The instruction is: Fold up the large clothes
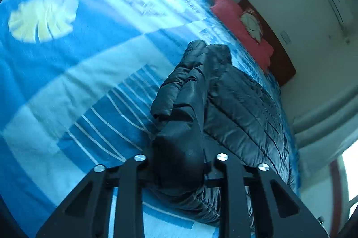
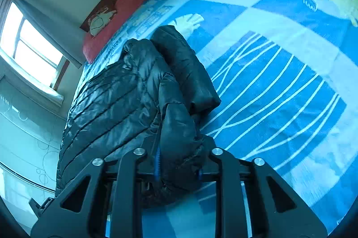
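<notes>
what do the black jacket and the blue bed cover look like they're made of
Black jacket: likely a thin glossy synthetic shell, nylon or polyester, over soft fill; it shows sheen, fine crinkles and stitched puffy channels. Blue bed cover: looks like matte woven fabric, perhaps cotton, with printed white lines and pale blocks, no shine, lying flat with soft creases.

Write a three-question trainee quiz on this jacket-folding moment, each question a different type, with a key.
1. True or false: the black puffer jacket lies on a blue patterned bedspread.
2. Multiple choice: what is the right gripper clamped on? A) red pillow B) jacket fabric C) bedspread
3. Fill in: the left gripper is shut on the ____.

Key:
1. True.
2. B; padded black fabric is bunched between its fingers.
3. Jacket; the red pillow lies far off by the headboard.
</notes>
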The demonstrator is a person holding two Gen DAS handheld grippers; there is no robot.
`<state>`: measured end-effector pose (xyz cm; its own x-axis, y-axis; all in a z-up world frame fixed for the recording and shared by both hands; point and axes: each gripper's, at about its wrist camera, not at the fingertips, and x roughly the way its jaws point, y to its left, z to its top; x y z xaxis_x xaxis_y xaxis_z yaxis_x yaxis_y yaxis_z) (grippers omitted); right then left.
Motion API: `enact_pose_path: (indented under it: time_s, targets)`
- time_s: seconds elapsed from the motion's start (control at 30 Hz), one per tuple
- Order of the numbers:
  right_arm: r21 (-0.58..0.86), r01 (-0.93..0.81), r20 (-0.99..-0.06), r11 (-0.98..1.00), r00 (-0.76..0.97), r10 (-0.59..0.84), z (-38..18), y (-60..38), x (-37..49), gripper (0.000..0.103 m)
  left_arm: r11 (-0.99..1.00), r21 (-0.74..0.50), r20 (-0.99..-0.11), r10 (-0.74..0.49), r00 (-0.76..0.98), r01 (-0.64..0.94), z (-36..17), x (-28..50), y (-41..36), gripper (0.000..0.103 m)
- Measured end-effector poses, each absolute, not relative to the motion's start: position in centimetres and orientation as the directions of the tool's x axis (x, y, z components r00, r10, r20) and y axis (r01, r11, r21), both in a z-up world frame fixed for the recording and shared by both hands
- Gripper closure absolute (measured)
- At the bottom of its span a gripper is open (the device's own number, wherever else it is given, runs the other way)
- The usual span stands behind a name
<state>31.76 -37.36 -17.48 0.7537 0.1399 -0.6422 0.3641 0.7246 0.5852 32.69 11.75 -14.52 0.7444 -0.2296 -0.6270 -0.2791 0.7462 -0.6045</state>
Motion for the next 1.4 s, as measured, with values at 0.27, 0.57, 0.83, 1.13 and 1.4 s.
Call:
enact_pose_path:
  time_s: [0.27,0.57,0.83,1.13,1.4]
  targets:
    - [0.576,0.339,-0.636,0.744,0.757,0.147,-16.1,-36.7,25.2,0.084,0.734,-0.623,-0.626,-0.263,0.734,-0.269,-14.0,26.6,13.4,0.081]
    - [0.607,0.34,-0.635,0.718,0.751,0.181,-16.5,-36.0,15.3,0.084,0.733,-0.626,-0.632,-0.277,0.724,-0.267,-14.0,17.8,14.7,0.081]
    - [0.63,0.354,-0.635,0.691,0.747,0.197,-17.6,-35.7,8.8,0.084,0.74,-0.618,-0.639,-0.277,0.718,-0.265,-14.5,11.6,15.2,0.081]
    - [0.604,0.357,-0.648,0.712,0.74,0.179,-18.5,-35.2,6.6,0.083,0.745,-0.62,-0.636,-0.294,0.713,-0.246,-15.6,10.1,15.6,0.08]
    - [0.6,0.359,-0.646,0.715,0.745,0.168,-18.7,-35.1,6.5,0.082,0.74,-0.627,-0.632,-0.302,0.714,-0.242,-15.8,10.3,15.8,0.08]
